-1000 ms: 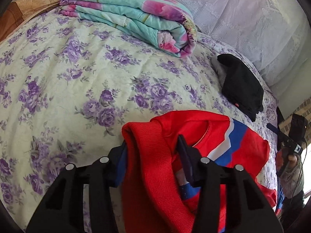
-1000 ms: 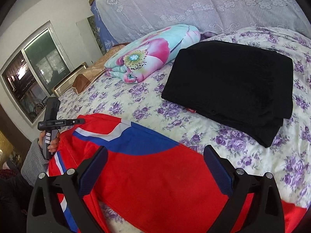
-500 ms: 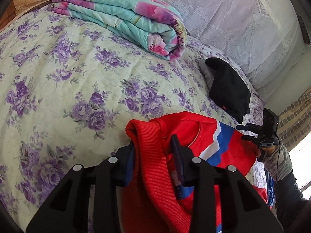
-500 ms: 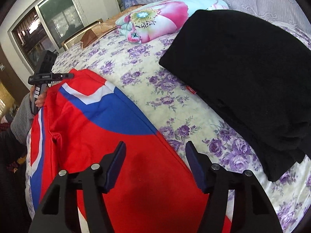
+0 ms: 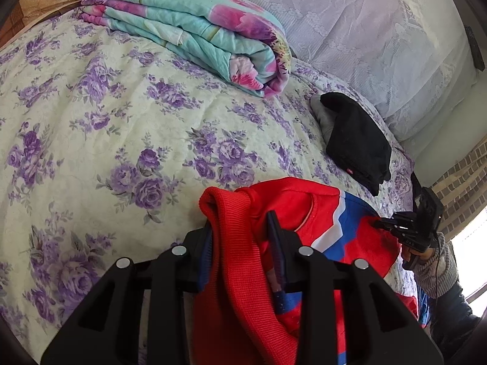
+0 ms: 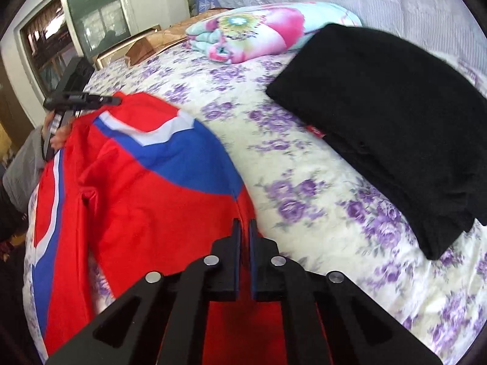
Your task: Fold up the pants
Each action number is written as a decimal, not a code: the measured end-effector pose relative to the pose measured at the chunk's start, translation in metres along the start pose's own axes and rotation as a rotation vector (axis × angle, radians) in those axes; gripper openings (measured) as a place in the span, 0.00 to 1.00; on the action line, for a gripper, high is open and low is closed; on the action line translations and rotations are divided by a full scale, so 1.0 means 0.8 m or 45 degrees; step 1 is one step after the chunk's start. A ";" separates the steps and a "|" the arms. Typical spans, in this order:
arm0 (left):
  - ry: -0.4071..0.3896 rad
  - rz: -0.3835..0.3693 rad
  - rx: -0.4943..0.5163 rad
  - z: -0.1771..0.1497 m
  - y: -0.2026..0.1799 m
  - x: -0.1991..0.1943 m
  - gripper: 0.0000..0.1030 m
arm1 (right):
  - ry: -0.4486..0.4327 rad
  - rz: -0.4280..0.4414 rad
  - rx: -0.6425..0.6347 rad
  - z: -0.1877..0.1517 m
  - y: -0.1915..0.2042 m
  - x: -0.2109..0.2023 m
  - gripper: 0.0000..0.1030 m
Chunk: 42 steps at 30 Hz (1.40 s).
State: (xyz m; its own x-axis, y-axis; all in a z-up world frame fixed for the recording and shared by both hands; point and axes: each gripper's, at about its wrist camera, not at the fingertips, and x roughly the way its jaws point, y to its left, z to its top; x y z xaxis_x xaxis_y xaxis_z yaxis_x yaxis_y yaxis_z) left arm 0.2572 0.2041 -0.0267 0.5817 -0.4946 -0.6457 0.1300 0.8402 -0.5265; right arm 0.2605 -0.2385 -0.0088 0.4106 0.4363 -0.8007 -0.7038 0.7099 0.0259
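The pants (image 6: pixel 146 200) are red with blue and white stripes and lie spread on the floral bedspread (image 5: pixel 91 127). My left gripper (image 5: pixel 240 228) is shut on their red ribbed waistband (image 5: pixel 234 261), which bunches up between the fingers. My right gripper (image 6: pixel 244 228) is shut on the pants' red edge near the blue panel, its fingers almost touching. The right gripper also shows at the far right of the left wrist view (image 5: pixel 404 228). The left gripper shows at the left of the right wrist view (image 6: pixel 82 100).
A folded black garment (image 6: pixel 386 121) lies on the bed right of the pants and also shows in the left wrist view (image 5: pixel 356 140). A folded teal and pink floral quilt (image 5: pixel 194 33) sits at the back. A lace-covered headboard (image 5: pixel 365 39) is behind. A window (image 6: pixel 76 33) is at the left.
My right gripper moved down onto the pants and closed from wide open to shut on their edge. My left gripper kept its hold on the waistband and shifted slightly.
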 end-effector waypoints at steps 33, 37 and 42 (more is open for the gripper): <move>-0.055 -0.192 -0.262 -0.165 -0.028 -0.150 0.25 | -0.242 -0.040 -0.029 -0.180 0.253 -0.173 0.04; -0.081 -0.186 -0.298 -0.136 -0.055 -0.148 0.37 | -0.240 -0.046 -0.028 -0.180 0.253 -0.177 0.04; -0.050 -0.025 -0.370 -0.105 -0.058 -0.125 0.50 | -0.248 -0.050 -0.022 -0.184 0.252 -0.181 0.04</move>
State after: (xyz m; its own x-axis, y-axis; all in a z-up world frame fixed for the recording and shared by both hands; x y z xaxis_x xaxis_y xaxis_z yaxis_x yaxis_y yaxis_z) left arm 0.1255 0.1954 0.0156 0.6125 -0.4963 -0.6152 -0.0906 0.7291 -0.6784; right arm -0.0262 -0.2402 0.0246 0.5413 0.5083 -0.6698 -0.6940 0.7199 -0.0145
